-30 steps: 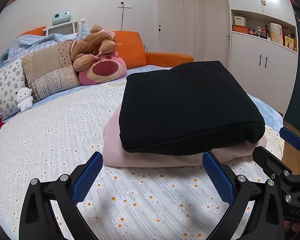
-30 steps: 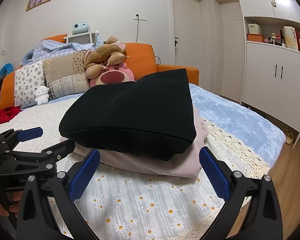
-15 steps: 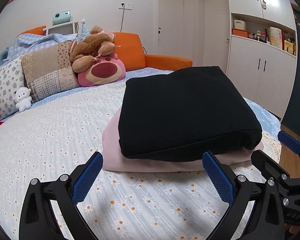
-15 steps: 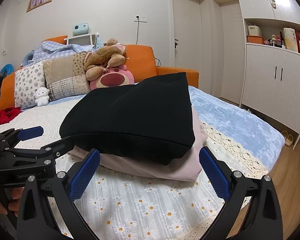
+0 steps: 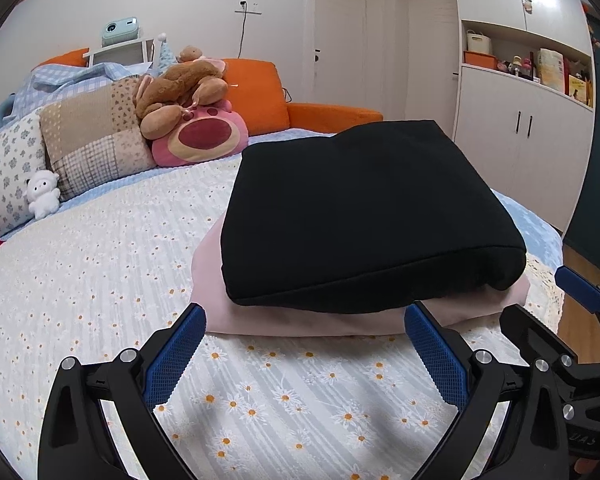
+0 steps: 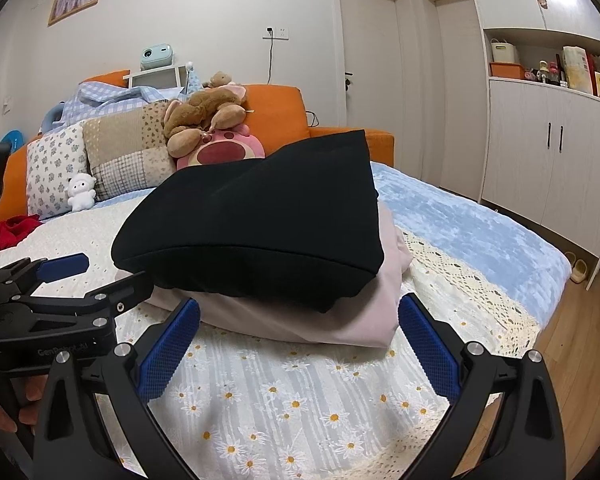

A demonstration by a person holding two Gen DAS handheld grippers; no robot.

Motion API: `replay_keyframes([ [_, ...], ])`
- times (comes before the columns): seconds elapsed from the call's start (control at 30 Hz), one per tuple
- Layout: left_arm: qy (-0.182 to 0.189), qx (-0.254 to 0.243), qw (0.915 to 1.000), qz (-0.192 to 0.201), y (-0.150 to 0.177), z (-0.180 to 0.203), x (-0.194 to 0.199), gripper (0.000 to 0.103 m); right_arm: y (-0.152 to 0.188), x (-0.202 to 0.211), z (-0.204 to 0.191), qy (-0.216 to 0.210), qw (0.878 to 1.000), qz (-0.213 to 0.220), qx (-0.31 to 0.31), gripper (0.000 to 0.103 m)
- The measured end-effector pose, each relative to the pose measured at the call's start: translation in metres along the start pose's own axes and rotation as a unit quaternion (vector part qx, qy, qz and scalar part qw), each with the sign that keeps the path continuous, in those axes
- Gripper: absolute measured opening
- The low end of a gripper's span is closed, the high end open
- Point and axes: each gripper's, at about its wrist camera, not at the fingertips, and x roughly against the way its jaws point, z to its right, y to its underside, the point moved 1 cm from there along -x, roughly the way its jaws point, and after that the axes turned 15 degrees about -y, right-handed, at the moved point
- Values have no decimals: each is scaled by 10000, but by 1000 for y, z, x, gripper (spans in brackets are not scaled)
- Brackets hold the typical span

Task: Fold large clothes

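Bedroom with a daisy-print bed (image 5: 100,288), where the folded black garment (image 5: 356,216) sits stacked on a folded pink one (image 5: 260,320) near the foot, probably to keep finished folds together, while both grippers, left (image 5: 300,354) and right (image 6: 298,346), hover just short with jaws spread, holding nothing.

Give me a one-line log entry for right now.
left gripper: open, empty | right gripper: open, empty | black garment: folded, on pink garment | stack: on bed
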Motion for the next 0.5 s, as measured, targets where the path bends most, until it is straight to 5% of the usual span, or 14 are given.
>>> replay_keyframes([
  [0.5, -139, 8, 9999, -99, 3, 5, -10, 101, 1, -1, 5, -11, 10000, 3, 12, 98],
])
